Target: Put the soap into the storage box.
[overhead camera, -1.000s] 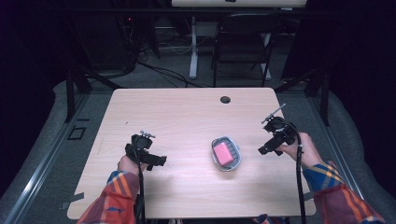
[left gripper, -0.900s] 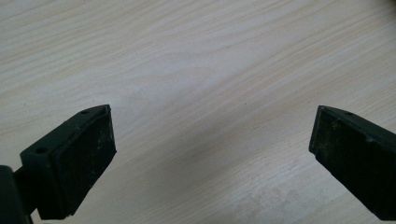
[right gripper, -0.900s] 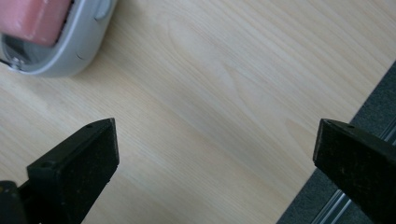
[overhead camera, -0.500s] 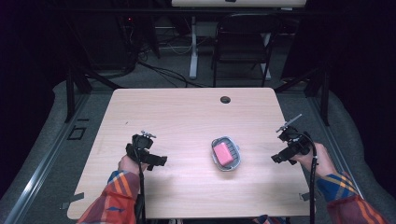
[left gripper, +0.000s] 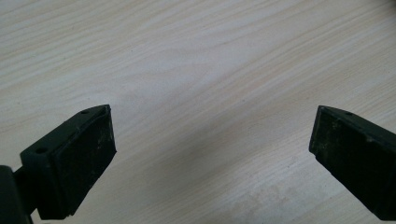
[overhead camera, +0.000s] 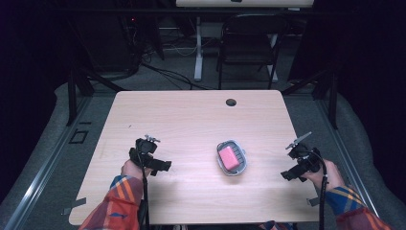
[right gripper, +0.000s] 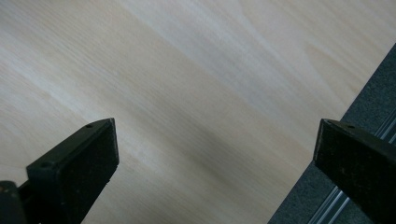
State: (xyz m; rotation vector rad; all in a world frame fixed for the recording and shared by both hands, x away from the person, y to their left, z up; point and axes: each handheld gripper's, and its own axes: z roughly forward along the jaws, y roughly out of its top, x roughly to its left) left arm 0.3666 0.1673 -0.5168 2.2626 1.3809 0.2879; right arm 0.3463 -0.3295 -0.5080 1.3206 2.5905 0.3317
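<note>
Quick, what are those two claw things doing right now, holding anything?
Left gripper: open, holding nothing, over bare table.
Right gripper: open, holding nothing, at the table's edge.

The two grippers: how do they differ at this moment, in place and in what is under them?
The left gripper is over the table, well in from its left edge, while the right gripper sits at the right edge. Between its jaws the left gripper view has wood alone; the right gripper view has wood and grey floor. Both are open, hold nothing and flank the dish.

A pink soap sits in a grey dish between both claws.
</note>
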